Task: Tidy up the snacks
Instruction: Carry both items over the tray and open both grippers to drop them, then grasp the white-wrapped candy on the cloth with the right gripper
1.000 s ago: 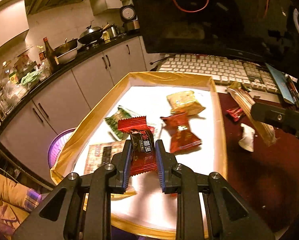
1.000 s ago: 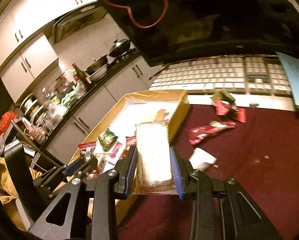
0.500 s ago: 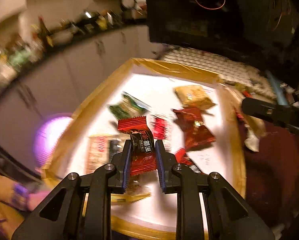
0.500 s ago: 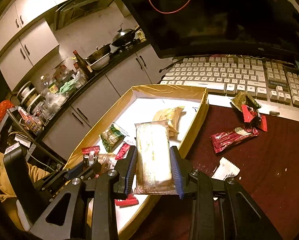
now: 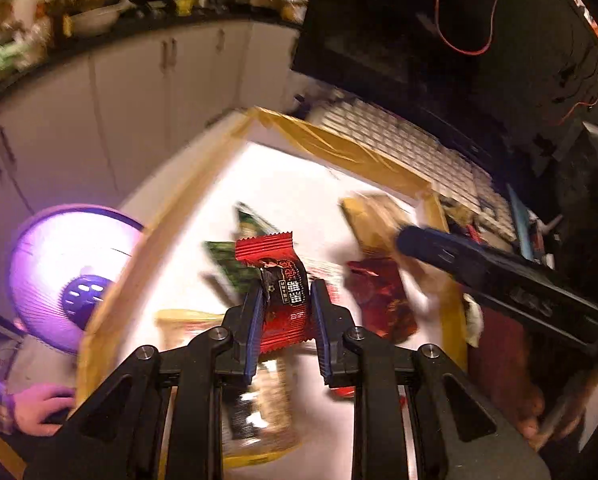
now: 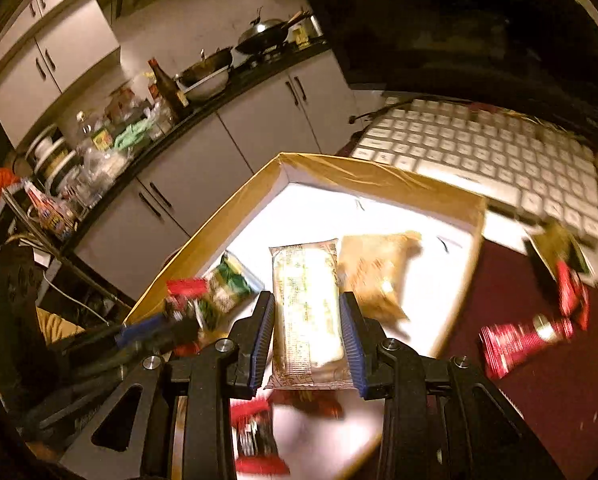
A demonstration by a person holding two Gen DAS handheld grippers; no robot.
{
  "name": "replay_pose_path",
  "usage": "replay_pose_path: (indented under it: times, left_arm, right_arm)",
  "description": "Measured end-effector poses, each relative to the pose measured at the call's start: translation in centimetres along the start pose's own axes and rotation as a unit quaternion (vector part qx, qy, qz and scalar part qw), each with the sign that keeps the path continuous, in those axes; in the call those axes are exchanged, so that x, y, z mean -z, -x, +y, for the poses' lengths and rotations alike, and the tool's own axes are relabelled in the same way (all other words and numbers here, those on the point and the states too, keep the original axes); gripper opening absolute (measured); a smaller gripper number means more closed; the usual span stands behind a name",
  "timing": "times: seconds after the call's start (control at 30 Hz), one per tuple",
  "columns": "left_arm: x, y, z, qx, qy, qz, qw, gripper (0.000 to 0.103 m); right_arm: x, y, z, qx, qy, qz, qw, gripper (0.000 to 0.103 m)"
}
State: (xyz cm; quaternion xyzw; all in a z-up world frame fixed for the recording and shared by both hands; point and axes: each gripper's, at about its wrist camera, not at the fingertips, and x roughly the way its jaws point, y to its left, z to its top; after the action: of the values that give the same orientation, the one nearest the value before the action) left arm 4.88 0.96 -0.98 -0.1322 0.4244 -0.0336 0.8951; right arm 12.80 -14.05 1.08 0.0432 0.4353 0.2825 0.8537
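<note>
My left gripper (image 5: pixel 285 304) is shut on a red snack packet (image 5: pixel 281 292) and holds it above the white tray with gold rim (image 5: pixel 311 144). My right gripper (image 6: pixel 307 320) is shut on a long pale wafer packet (image 6: pixel 307 312) and holds it over the same tray (image 6: pixel 379 178). In the tray lie a green packet (image 6: pixel 229 284), a tan packet (image 6: pixel 373 272) and red packets (image 5: pixel 379 300). The right gripper also shows in the left wrist view (image 5: pixel 499 276), above the tray's right side. The left gripper shows at the left of the right wrist view (image 6: pixel 155 326).
A white keyboard (image 6: pixel 499 152) lies behind the tray. Red snack packets (image 6: pixel 523 340) lie on the dark red tabletop (image 6: pixel 559 400) to the right. A purple fan (image 5: pixel 67 276) stands left of the tray. Kitchen cabinets (image 6: pixel 239 140) are behind.
Both grippers have moved further over the tray with their packets held. The right gripper has come left from the red tabletop to above the tray. The views are blurred by motion.
</note>
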Motion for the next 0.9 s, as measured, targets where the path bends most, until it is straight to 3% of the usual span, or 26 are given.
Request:
replay_pose_path:
  times: [0.1, 0.27, 0.4, 0.57, 0.67, 0.73, 0.9]
  left_arm:
    - [-0.2, -0.7, -0.7, -0.006, -0.014, 0.003, 0.9999, 0.020]
    - [-0.5, -2.5, -1.5, -0.004, -0.035, 0.044, 0.9984, 0.020]
    - [-0.3, -3.2, -1.4, -0.007, -0.040, 0.062, 0.9972, 0.021]
    - [-0.2, -2.7, -1.1, -0.001, -0.034, 0.063, 0.9974, 0.024]
    - [0.3, -1.5, -1.7, -0.018, -0.039, 0.035, 0.9985, 0.042]
    - [1.1, -0.3, -2.8, -0.034, -0.051, 0.007, 0.9981, 0.068]
    - [2.8, 1.2, -5.7, 0.018, -0.049, 0.004, 0.9986, 0.069]
  right_arm:
    - [-1.5, -2.1, -0.1, -0.007, -0.001, 0.024, 1.000, 0.034]
    - [-2.4, -4.7, 0.2, 0.014, 0.011, 0.044, 0.999, 0.034]
    - [-2.5, -6.2, 0.1, 0.003, 0.007, 0.065, 0.998, 0.034]
    - [-1.9, -4.1, -0.7, -0.019, -0.010, 0.039, 0.999, 0.041]
    - [-0.3, -0.1, -2.0, -0.044, -0.031, -0.007, 0.999, 0.052]
    - [0.9, 2.7, -3.2, -0.049, -0.047, -0.031, 0.997, 0.054]
    - [4.0, 8.3, -7.5, -0.041, -0.097, -0.061, 0.993, 0.055]
